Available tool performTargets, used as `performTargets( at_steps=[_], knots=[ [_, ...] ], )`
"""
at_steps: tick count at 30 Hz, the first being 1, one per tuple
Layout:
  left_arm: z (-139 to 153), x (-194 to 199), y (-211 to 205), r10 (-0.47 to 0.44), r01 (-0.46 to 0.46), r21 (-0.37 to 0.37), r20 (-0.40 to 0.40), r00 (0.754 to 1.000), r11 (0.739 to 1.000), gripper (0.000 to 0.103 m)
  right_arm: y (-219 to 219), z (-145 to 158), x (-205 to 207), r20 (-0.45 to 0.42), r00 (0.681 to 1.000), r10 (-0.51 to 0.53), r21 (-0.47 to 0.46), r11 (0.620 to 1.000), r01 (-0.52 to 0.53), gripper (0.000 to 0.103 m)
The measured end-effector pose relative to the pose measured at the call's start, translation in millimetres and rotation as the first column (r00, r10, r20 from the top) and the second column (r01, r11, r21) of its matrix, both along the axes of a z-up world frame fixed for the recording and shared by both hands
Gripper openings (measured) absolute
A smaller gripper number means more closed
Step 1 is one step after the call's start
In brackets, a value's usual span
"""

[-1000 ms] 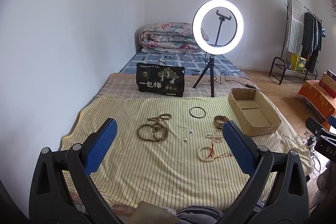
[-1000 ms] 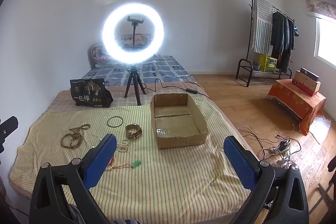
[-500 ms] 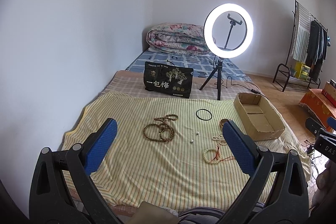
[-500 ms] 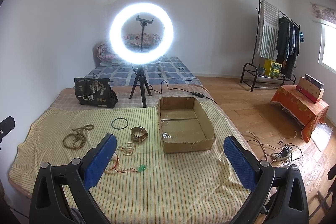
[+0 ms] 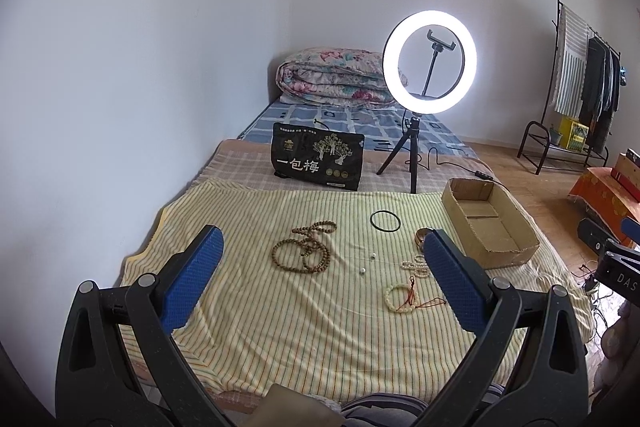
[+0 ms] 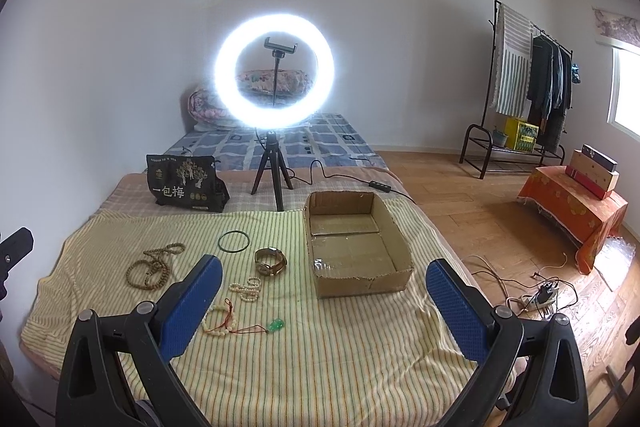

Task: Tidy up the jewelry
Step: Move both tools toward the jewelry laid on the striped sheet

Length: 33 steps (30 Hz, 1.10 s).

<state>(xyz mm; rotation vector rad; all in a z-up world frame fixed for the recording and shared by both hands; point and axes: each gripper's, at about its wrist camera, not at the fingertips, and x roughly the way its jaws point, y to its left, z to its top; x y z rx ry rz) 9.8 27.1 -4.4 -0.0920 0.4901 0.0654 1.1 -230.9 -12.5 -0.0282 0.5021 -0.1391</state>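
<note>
Two blue-padded grippers, the left gripper (image 5: 320,275) and the right gripper (image 6: 324,303), are hovering with fingers spread wide and empty above a yellow striped bedspread (image 6: 320,355). Lying there are brown wooden prayer beads (image 5: 304,253), a thin dark bangle (image 6: 234,240) and a gold wristwatch (image 6: 271,261), just left of an open, empty cardboard box (image 6: 360,283).
</note>
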Motion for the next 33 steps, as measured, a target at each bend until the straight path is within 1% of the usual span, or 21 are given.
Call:
performTargets(
  at_steps=[14,19,26,33],
  knots=[
    [-2.9,-3.4,-3.1,0.000,0.000,0.001,0.001,1.000,1.000,0.102,-0.1,2.9,-1.8,0.005,1.000,-0.001,0.006,1.000,0.001,0.103],
    [-4.5,-4.5,-6.2,-0.004,0.004,0.006,-0.006,1.000,1.000,0.102,0.3,2.9,3.6,-0.004,1.000,0.002,0.009,1.000,-0.002,0.103],
    [-10.7,11.5,-4.0,-0.008,0.009,0.019,-0.037,0.999,1.000,0.102,0.8,-5.2,16.2,-0.032,0.999,0.010,0.012,1.000,-0.010,0.103],
    [-21.3,30.9,-1.2,-0.008,0.010,0.030,-0.067,0.998,0.999,0.102,0.5,-23.9,38.1,-0.088,0.996,0.027,0.029,0.999,-0.025,0.103]
  ],
)
